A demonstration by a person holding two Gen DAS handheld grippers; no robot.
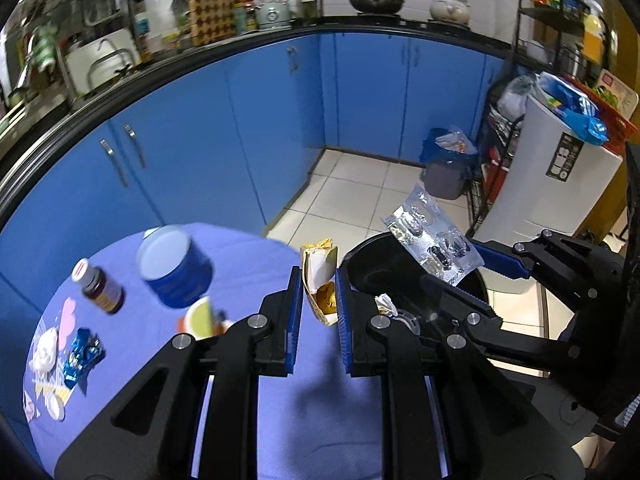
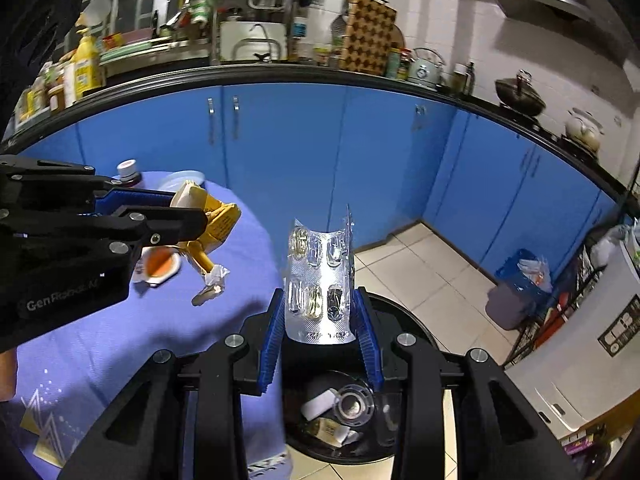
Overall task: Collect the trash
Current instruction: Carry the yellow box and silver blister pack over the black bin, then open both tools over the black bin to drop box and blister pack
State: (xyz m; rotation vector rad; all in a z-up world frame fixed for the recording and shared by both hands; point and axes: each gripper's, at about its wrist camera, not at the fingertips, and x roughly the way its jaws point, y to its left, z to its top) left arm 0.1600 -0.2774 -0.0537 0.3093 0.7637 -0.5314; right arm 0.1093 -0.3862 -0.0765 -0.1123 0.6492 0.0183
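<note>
My left gripper (image 1: 318, 296) is shut on a crumpled yellow and white carton (image 1: 320, 276), held above the table's right edge beside the black bin (image 1: 360, 268). The carton also shows in the right wrist view (image 2: 212, 216). My right gripper (image 2: 320, 316) is shut on a silver pill blister pack (image 2: 318, 280), held upright above the open black bin (image 2: 404, 320), which holds several pieces of trash (image 2: 340, 412). The blister pack (image 1: 434, 236) and the right gripper (image 1: 476, 280) show in the left wrist view over the bin.
On the purple tablecloth (image 1: 240, 248) lie a blue round tin (image 1: 176, 268), a brown pill bottle (image 1: 100, 288), a blue foil wrapper (image 1: 82, 354), white crumpled paper (image 1: 44, 350) and a clear candy wrapper (image 2: 212, 280). Blue cabinets (image 1: 240, 120) stand behind. A grey bin (image 1: 446, 168) stands on the tiled floor.
</note>
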